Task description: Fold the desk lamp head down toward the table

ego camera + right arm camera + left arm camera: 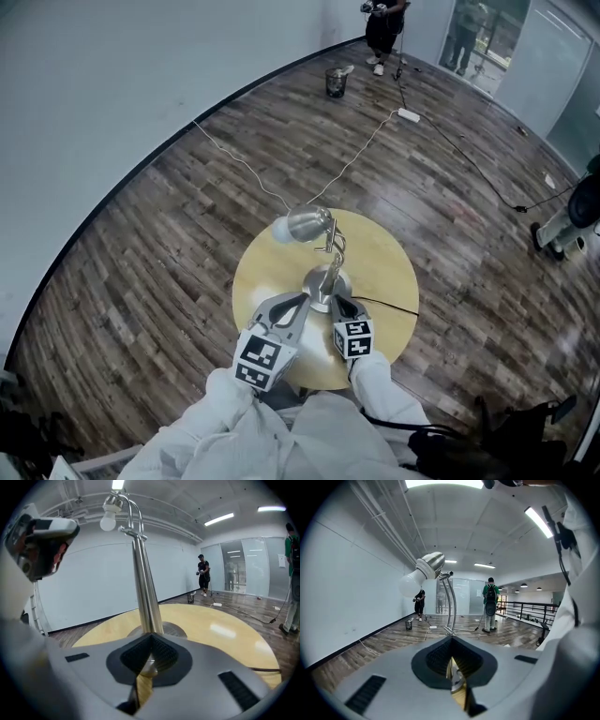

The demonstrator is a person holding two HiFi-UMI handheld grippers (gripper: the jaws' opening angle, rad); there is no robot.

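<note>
Silver lamp head with white bulb (305, 225) stands high above left gripper (306, 300) and right gripper (337, 303), both closed, seemingly empty; upright chrome stem (145, 588) nearest the right.

Lamp base (315, 284): near side hidden behind the right gripper (339, 305). Person (384, 33), far end: head cut off by the top edge. Table (398, 281): near rim covered by sleeves (380, 382).

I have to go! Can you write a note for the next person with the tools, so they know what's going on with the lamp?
Left tool: shut, empty, aimed at the lamp.
Right tool: shut, empty, tip close to the lamp stem above its base.
Lamp stands on the round table, head raised.
Done: nothing folded yet.
Left to do: take the head and fold it down toward the table.
</note>
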